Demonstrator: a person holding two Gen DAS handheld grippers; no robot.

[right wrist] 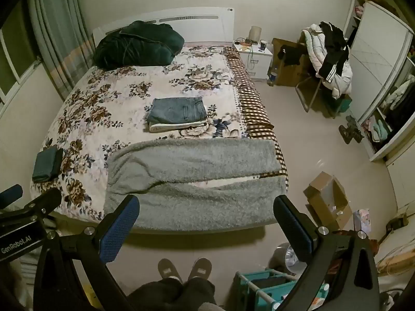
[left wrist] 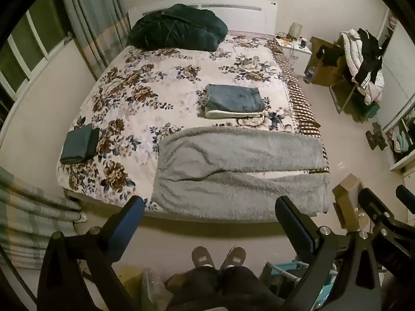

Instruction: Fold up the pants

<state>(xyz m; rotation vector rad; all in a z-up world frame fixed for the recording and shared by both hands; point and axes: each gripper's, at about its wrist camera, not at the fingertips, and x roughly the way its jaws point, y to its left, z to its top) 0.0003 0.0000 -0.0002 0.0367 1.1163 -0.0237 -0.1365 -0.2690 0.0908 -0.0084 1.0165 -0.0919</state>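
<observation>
Grey fleece pants (left wrist: 238,171) (right wrist: 192,173) lie flat across the foot of the floral bed (left wrist: 145,98) (right wrist: 109,108), legs side by side, one end hanging over the right edge. My left gripper (left wrist: 210,215) hovers open above the floor in front of the bed, nothing between its blue-padded fingers. My right gripper (right wrist: 207,212) is open as well, held at the same height before the bed's foot, apart from the pants. A stack of folded jeans (left wrist: 234,99) (right wrist: 177,112) rests mid-bed. A small folded dark green garment (left wrist: 79,143) (right wrist: 48,163) sits near the left edge.
A dark green duvet (left wrist: 179,27) (right wrist: 137,44) is bunched at the headboard. The person's slippered feet (left wrist: 219,256) (right wrist: 184,267) stand before the bed. On the right: cardboard box (right wrist: 328,200), teal rack (right wrist: 262,287), chair piled with clothes (right wrist: 329,54), nightstand (right wrist: 255,57). Curtains (left wrist: 88,20) hang left.
</observation>
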